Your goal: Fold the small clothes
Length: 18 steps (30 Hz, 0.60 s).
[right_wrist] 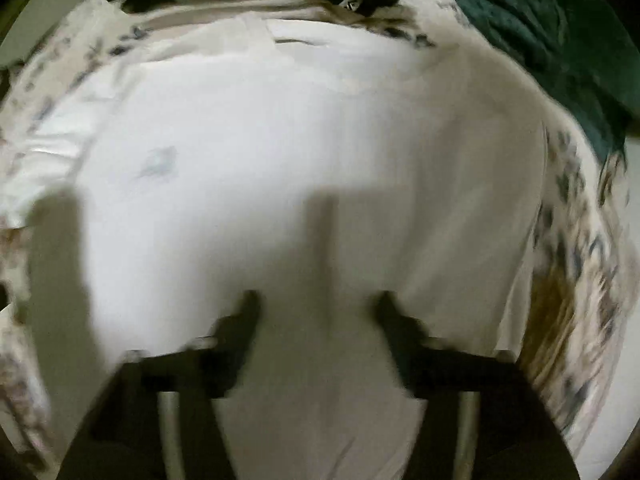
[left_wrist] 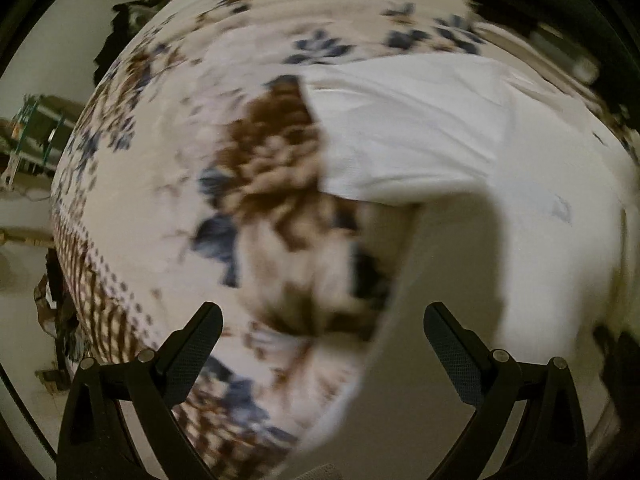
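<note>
White shirt (right_wrist: 312,152) beneath open right tongs (right_wrist: 318,304)

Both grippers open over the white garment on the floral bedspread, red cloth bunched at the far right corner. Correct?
Nearly. The cloth at the far right is dark green, not red, per the right wrist view. Left gripper, right gripper, white garment and floral bedspread are as stated.

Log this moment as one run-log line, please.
left gripper: open, empty | right gripper: open, empty | white shirt: flat on floral bedspread
</note>
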Each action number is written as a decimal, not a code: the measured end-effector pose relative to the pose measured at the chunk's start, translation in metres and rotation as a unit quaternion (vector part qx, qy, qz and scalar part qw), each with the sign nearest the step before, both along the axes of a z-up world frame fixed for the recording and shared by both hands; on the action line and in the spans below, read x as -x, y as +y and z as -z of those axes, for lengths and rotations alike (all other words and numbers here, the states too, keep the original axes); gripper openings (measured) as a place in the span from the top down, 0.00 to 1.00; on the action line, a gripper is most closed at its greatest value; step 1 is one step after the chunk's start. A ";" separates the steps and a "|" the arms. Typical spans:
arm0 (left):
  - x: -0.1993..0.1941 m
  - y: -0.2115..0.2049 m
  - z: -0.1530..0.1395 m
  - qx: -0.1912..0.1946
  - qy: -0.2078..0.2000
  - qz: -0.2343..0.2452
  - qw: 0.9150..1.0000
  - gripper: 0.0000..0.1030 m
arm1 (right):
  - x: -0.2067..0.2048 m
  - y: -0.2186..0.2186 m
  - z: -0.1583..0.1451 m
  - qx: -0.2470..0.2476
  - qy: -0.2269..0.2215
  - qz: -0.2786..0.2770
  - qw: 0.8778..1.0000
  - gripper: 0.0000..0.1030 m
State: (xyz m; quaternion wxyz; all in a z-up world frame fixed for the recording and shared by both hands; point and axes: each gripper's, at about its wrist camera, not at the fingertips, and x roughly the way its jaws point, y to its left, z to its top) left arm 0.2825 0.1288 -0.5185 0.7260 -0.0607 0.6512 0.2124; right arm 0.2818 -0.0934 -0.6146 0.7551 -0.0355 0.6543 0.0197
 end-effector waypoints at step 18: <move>-0.041 0.097 0.060 0.308 -0.148 -0.243 0.908 0.90 | 0.031 -0.094 0.022 -0.049 0.064 0.224 0.971 0.34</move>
